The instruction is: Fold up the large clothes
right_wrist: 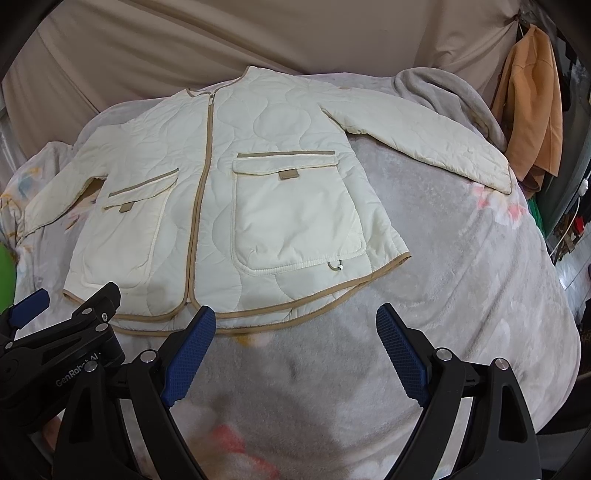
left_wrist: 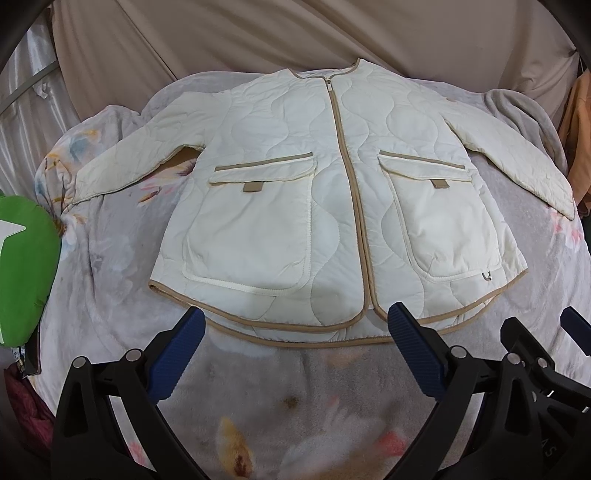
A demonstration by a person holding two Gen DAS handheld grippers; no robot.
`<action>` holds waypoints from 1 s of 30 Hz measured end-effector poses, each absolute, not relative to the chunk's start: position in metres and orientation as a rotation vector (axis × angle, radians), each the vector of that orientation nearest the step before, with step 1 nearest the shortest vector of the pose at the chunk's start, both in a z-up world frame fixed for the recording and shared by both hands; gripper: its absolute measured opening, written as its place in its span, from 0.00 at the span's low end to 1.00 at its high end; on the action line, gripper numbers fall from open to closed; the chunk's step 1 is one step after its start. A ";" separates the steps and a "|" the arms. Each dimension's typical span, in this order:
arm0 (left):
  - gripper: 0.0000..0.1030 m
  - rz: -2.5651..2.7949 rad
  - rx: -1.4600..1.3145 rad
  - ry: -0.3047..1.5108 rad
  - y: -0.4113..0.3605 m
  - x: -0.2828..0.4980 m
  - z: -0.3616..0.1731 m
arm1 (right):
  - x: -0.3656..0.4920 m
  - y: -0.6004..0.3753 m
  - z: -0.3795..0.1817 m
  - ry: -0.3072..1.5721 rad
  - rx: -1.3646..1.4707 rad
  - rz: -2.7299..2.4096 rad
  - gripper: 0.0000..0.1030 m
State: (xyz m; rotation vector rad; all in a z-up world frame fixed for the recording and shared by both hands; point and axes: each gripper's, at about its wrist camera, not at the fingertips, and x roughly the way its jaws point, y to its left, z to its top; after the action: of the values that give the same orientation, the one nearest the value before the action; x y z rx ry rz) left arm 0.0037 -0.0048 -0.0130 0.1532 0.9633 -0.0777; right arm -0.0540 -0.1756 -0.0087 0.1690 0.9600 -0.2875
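Observation:
A cream quilted jacket (left_wrist: 325, 192) with tan trim lies flat, front up and zipped, on a grey floral blanket (left_wrist: 280, 398); both sleeves are spread out to the sides. It also shows in the right wrist view (right_wrist: 229, 206). My left gripper (left_wrist: 295, 325) is open and empty, its blue pads hovering just short of the jacket's hem. My right gripper (right_wrist: 295, 325) is open and empty, near the hem's right half. The right gripper shows at the left wrist view's right edge (left_wrist: 535, 343), and the left gripper shows in the right wrist view (right_wrist: 66, 306).
A green cushion (left_wrist: 22, 266) lies at the blanket's left edge. A beige fabric backdrop (left_wrist: 295, 33) hangs behind. An orange garment (right_wrist: 532, 99) hangs at the right, with a folded grey blanket (right_wrist: 443, 96) near the right sleeve.

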 end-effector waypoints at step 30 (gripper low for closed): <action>0.94 -0.066 0.149 1.040 -0.018 0.037 -0.034 | -0.024 -0.203 -0.037 1.010 0.211 -0.254 0.84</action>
State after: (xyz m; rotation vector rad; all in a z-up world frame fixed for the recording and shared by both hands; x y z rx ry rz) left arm 0.0374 -0.0183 -0.0344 0.1490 1.0397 -0.0661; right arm -0.0236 -0.2025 -0.0375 0.2111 1.0102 -0.2536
